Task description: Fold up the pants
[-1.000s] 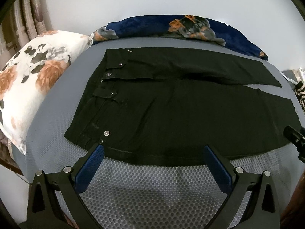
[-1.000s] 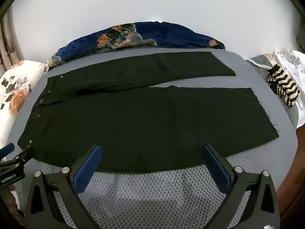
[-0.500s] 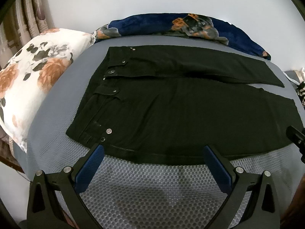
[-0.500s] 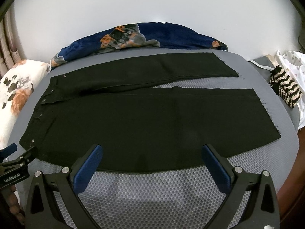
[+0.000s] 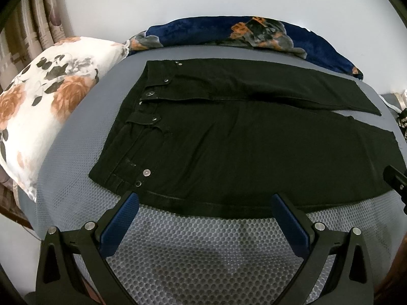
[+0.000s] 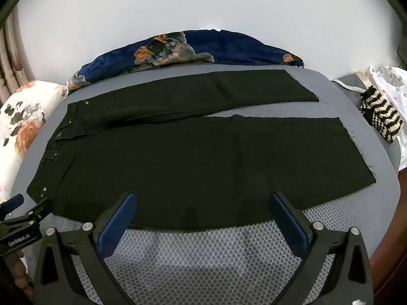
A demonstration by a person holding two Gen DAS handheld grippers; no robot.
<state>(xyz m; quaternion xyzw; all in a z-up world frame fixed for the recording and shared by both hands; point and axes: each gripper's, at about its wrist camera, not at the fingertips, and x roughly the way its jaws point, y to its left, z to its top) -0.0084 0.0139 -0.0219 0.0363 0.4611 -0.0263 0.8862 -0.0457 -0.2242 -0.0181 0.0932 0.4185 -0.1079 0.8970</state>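
Black pants (image 5: 229,139) lie flat on the grey mesh bed cover (image 5: 203,241), waistband to the left, both legs stretched to the right. They also show in the right wrist view (image 6: 178,157). My left gripper (image 5: 203,200) is open and empty, just short of the pants' near edge by the waistband corner. My right gripper (image 6: 202,200) is open and empty, just short of the near leg's edge. The left gripper's tip shows at the left edge of the right wrist view (image 6: 15,203). Part of the right gripper shows at the right edge of the left wrist view (image 5: 395,180).
A floral white pillow (image 5: 48,101) lies at the left. A dark blue floral blanket (image 5: 241,33) lies along the far edge by the wall. A black-and-white striped knit item (image 6: 381,117) and white cloth (image 6: 391,81) lie at the right.
Both grippers have drawn back or risen slightly, so the pants sit a little lower in both views. The pants have not moved. Both grippers stay open.
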